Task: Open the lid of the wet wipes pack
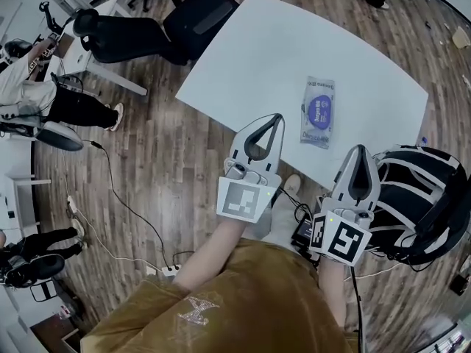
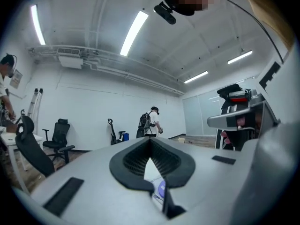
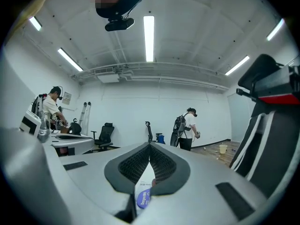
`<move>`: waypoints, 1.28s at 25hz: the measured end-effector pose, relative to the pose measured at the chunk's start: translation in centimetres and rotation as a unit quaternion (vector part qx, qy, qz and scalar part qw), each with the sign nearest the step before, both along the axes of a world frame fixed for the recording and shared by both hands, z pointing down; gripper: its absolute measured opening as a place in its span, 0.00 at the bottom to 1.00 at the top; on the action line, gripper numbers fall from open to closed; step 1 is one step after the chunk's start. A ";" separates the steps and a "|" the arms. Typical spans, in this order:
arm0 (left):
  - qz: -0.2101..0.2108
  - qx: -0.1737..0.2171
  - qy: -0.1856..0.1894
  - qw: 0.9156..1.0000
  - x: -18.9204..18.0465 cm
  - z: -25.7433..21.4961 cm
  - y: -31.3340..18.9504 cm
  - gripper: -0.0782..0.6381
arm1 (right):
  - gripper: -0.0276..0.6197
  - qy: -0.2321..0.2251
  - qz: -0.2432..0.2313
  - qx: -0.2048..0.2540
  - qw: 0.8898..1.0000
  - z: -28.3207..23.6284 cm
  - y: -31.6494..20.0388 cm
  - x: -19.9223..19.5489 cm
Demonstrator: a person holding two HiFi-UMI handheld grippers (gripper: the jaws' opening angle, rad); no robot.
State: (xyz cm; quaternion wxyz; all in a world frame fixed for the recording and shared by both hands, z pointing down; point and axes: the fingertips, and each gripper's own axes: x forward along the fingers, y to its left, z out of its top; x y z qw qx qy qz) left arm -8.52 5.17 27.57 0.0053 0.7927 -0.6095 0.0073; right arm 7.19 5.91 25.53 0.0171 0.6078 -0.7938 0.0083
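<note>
The wet wipes pack point(image 1: 318, 112) lies flat on the white table point(image 1: 243, 50), a clear pack with a purple oval label and its lid down. My left gripper point(image 1: 277, 118) hovers at the table's near edge, a little left of the pack, jaws shut with nothing between them. My right gripper point(image 1: 359, 150) is held lower and to the right, short of the pack, also shut and empty. In the left gripper view the pack point(image 2: 161, 189) shows through the gap below the closed tips point(image 2: 150, 139). The right gripper view shows the purple label point(image 3: 143, 198) below its tips point(image 3: 150, 146).
Two black office chairs point(image 1: 147, 28) stand left of the table. A black chair with white trim point(image 1: 427, 197) is close on my right. Cables and a power strip point(image 1: 171, 269) lie on the wooden floor at left. People stand at the room's far side.
</note>
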 end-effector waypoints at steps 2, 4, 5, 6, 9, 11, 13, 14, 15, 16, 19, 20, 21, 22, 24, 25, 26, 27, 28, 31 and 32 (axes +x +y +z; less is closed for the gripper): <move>-0.006 -0.002 -0.004 1.000 0.1 0.0 -0.9 0.11 | 0.05 -0.009 -0.003 -0.003 1.000 0.1 -1.1 0.4; -0.011 -0.008 -0.006 1.000 0.2 0.1 -1.8 0.11 | 0.05 -0.016 -0.013 -0.001 1.000 0.1 -1.9 0.3; -0.015 -0.010 -0.004 1.000 0.2 0.2 -2.3 0.11 | 0.05 -0.019 -0.020 0.001 1.000 0.1 -2.3 0.2; -0.020 -0.012 0.002 1.000 0.2 0.3 -2.8 0.11 | 0.05 -0.021 -0.027 0.004 0.999 0.2 -2.6 0.1; -0.027 -0.015 0.007 0.999 0.4 0.6 -4.3 0.11 | 0.05 -0.024 -0.035 0.014 0.999 0.3 -3.7 0.2; -0.027 -0.017 -0.003 0.999 0.9 0.8 -5.0 0.11 | 0.05 -0.034 -0.043 0.018 0.998 0.2 -4.4 0.4; -0.026 -0.015 0.008 1.000 1.3 0.7 -5.4 0.11 | 0.05 -0.063 -0.053 0.016 0.997 0.3 -5.0 0.8; -0.026 -0.012 0.016 0.999 1.3 0.7 -5.5 0.11 | 0.05 -0.076 -0.054 0.014 0.996 0.4 -5.2 0.9; -0.028 -0.010 0.021 0.999 1.2 0.6 -5.6 0.11 | 0.05 -0.083 -0.052 0.011 0.995 0.6 -5.3 1.1; -0.030 -0.011 0.021 0.999 1.0 0.7 -5.6 0.11 | 0.05 -0.083 -0.049 0.008 0.995 0.8 -5.3 1.1; -0.035 -0.029 0.002 0.999 0.7 1.4 -6.0 0.11 | 0.05 -0.046 -0.043 -0.002 0.998 1.6 -5.5 0.8; -0.034 -0.034 -0.003 0.999 0.7 1.6 -6.4 0.11 | 0.05 -0.034 -0.042 -0.005 0.999 1.7 -5.7 0.7; -0.032 -0.036 -0.006 0.999 0.7 1.8 -6.8 0.11 | 0.05 -0.026 -0.040 -0.007 0.999 1.8 -5.9 0.6; -0.029 -0.037 -0.006 0.999 0.7 1.9 -7.2 0.11 | 0.05 -0.021 -0.036 -0.008 0.999 1.9 -6.1 0.5; -0.020 -0.039 -0.006 0.999 0.5 2.3 -8.2 0.11 | 0.05 -0.021 -0.024 -0.009 0.999 2.1 -6.7 0.3; -0.014 -0.041 -0.004 0.999 0.4 2.6 -8.7 0.11 | 0.05 -0.019 -0.017 -0.013 1.000 2.5 -7.1 0.2; -0.008 -0.043 -0.003 0.999 0.3 3.0 -9.2 0.11 | 0.05 -0.017 -0.011 -0.019 1.000 2.9 -7.5 0.1; -0.001 -0.046 -0.002 0.999 0.3 3.5 -9.8 0.11 | 0.05 -0.013 -0.005 -0.027 1.000 3.5 -7.9 0.0; 0.005 -0.051 -0.002 0.999 0.3 4.1 -10.3 0.11 | 0.05 -0.011 0.001 -0.036 0.999 4.1 -8.3 0.0; 0.023 -0.061 -0.001 0.998 0.8 5.6 -12.3 0.11 | 0.06 0.000 0.009 -0.068 0.998 6.5 -9.8 0.1; 0.029 -0.061 0.002 0.998 1.1 6.0 -12.8 0.11 | 0.06 0.004 0.009 -0.081 0.997 7.4 -10.4 0.2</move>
